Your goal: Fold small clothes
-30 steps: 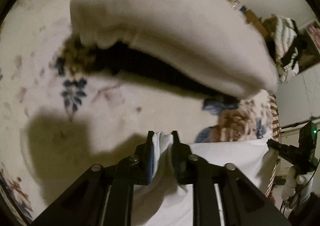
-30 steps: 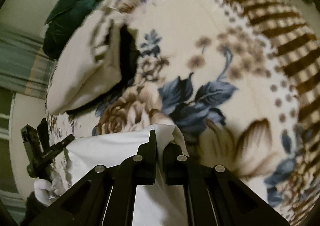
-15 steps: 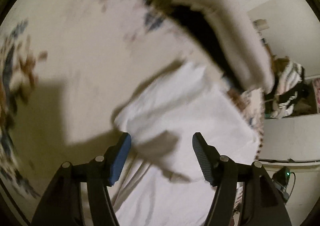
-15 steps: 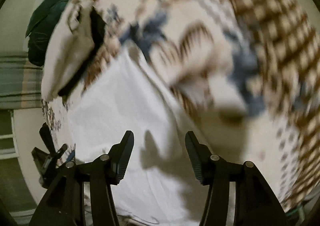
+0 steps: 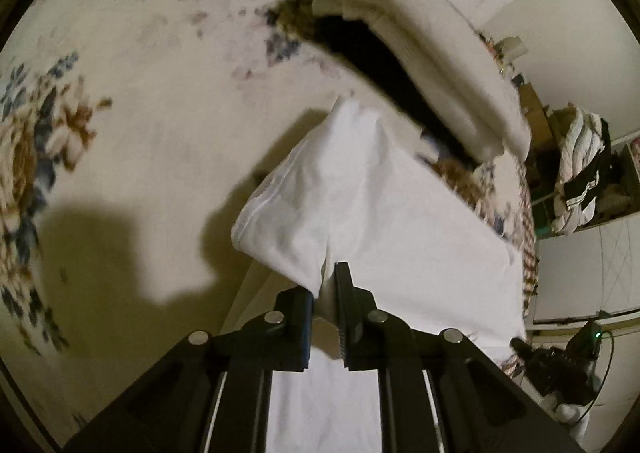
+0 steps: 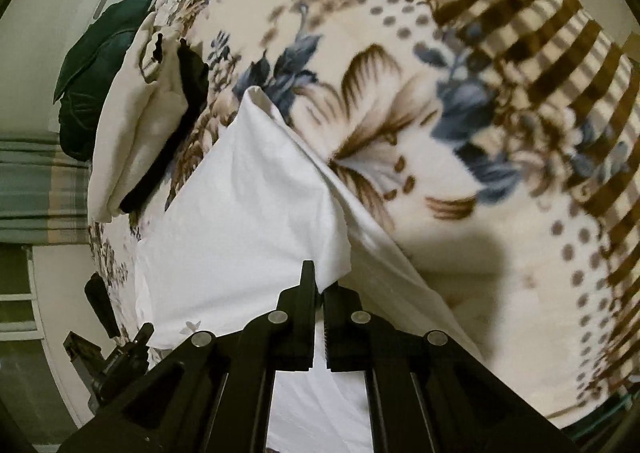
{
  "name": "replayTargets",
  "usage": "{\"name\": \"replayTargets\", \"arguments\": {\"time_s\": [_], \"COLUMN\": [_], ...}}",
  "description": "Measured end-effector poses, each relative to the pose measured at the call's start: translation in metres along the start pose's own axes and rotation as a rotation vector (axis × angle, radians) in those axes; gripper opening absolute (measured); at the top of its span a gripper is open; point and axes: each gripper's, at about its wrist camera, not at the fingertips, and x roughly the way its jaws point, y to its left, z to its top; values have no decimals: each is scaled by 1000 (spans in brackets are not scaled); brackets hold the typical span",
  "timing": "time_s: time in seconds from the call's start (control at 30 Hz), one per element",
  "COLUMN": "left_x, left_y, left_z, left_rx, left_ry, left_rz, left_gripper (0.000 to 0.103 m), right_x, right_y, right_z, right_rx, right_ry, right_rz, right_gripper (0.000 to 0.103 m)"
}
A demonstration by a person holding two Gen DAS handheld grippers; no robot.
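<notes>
A white garment (image 5: 360,205) lies on a floral blanket (image 5: 140,101); it also shows in the right wrist view (image 6: 248,205). My left gripper (image 5: 327,293) is shut on a folded edge of the white garment and lifts it off the blanket. My right gripper (image 6: 320,293) is shut on the garment's other near edge, raising a fold. The other gripper shows at the edge of each view (image 5: 560,369) (image 6: 108,353).
A cream folded cloth over something black (image 5: 420,65) lies beyond the garment, also in the right wrist view (image 6: 136,133). A dark green cushion (image 6: 96,69) sits behind it. The blanket has a brown checked border (image 6: 520,13). Piled clothes (image 5: 580,169) lie off the bed.
Both grippers let go of the garment, opened over it half a second ago, and have now shut again on new edges nearer me. The views pulled back from the cream cloth.
</notes>
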Motion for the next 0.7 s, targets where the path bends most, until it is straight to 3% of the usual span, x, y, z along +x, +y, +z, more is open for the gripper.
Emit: {"name": "replayTargets", "arguments": {"time_s": [0.23, 0.37, 0.47, 0.5, 0.53, 0.6, 0.7], "left_x": [39, 34, 12, 2, -7, -24, -39], "left_y": [16, 16, 18, 18, 18, 21, 36], "left_z": [-21, -20, -19, -21, -24, -33, -56], "left_rx": [-21, -22, -25, -13, 3, 35, 31], "left_ry": [118, 132, 125, 115, 106, 103, 122], "left_rz": [37, 21, 5, 3, 9, 32, 45], "left_gripper": [12, 16, 31, 45, 64, 81, 81], "right_x": [9, 26, 22, 18, 9, -11, -32], "right_y": [-22, -25, -26, -27, -28, -31, -45], "right_z": [5, 3, 0, -3, -7, -22, -48], "right_rx": [2, -23, -21, -23, -25, -39, -29], "right_ry": [18, 54, 86, 86, 78, 57, 47], "right_rz": [-83, -104, -64, -48, -35, -39, -87], "right_gripper": [3, 3, 22, 43, 55, 60, 65]}}
